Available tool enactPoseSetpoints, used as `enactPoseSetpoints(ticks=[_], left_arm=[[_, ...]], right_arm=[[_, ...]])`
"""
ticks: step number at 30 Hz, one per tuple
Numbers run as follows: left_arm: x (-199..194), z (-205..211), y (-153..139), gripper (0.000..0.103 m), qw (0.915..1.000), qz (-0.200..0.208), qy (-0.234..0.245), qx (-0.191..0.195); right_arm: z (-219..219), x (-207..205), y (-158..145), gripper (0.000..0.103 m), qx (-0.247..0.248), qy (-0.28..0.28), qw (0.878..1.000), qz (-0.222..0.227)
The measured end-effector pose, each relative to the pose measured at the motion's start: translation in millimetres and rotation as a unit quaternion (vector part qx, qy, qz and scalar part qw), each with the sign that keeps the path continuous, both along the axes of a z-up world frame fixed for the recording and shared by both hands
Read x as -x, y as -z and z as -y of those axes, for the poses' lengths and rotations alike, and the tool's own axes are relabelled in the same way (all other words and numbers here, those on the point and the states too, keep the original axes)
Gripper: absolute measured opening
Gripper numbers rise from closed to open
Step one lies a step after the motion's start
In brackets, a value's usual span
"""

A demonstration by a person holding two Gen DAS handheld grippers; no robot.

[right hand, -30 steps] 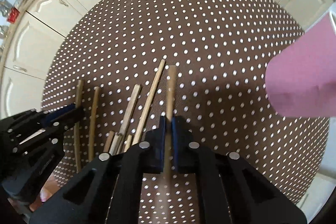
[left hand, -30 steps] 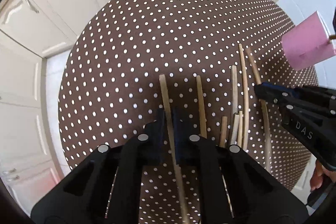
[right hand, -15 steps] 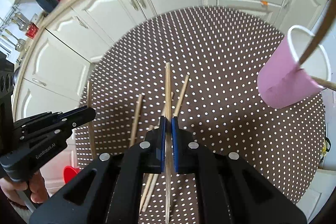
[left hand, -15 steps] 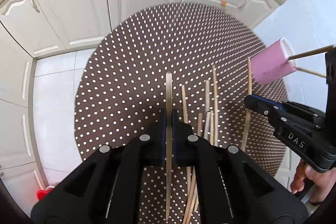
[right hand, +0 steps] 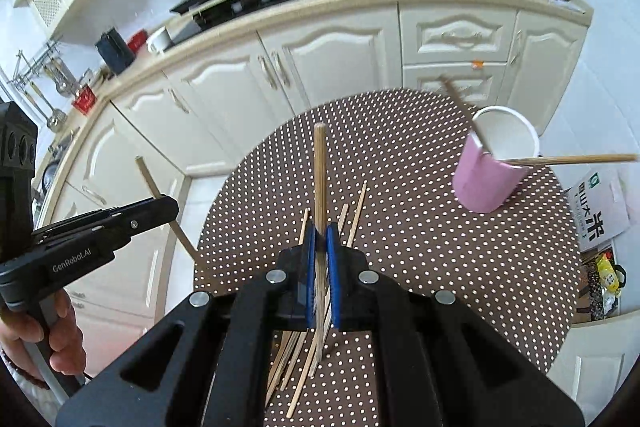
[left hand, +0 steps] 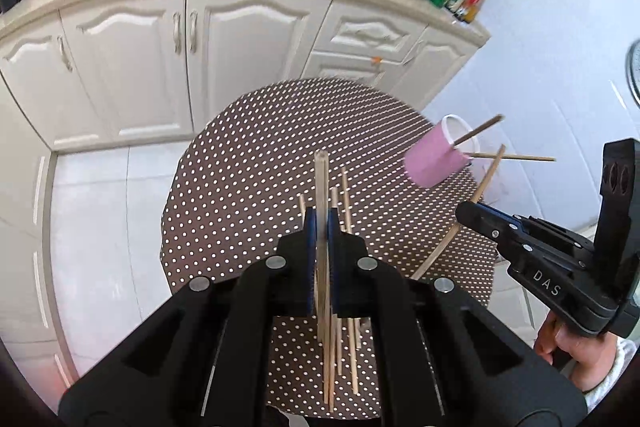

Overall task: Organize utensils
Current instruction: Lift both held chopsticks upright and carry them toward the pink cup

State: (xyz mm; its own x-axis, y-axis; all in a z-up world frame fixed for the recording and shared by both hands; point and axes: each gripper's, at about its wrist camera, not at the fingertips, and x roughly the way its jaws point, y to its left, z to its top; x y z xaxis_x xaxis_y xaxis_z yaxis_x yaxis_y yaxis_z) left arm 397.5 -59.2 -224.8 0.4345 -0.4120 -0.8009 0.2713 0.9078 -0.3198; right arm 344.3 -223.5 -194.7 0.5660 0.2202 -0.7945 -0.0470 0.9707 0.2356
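Holding one chopstick in each claw above the polka-dot desk (left hand: 248,163), I judge the next job is carrying both to the pink cup (left hand: 436,159), which stands at the desk's far right edge with two chopsticks already leaning out of it; the risk on my left is that the long stick, gripped near its middle, swings and knocks the loose chopsticks (left hand: 346,203) lying below it, or slips if I tilt too steeply; further right, the two leaning sticks could block the cup's mouth, and a hard poke might tip so light a cup off the edge; my left claw (left hand: 321,227) is pressed together on its chopstick (left hand: 321,179); my right claw (right hand: 320,239) likewise pinches its chopstick (right hand: 319,171), which points forward between the blue pads.
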Motion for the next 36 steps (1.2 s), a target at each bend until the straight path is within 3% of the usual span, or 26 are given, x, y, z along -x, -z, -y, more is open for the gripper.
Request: enactPoseSetpoints(ticks=[15, 36], left_arm=[[29, 18, -51, 0.006, 0.9971, 0.056, 0.046, 0.025], [-10, 96, -94, 0.006, 0.9886, 0.111, 0.069, 0.074]], right_arm=[[22, 50, -31, 0.005, -0.002, 0.050, 0.998, 0.040], [99, 54, -104, 0.005, 0.016, 0.112, 0.984, 0.138]])
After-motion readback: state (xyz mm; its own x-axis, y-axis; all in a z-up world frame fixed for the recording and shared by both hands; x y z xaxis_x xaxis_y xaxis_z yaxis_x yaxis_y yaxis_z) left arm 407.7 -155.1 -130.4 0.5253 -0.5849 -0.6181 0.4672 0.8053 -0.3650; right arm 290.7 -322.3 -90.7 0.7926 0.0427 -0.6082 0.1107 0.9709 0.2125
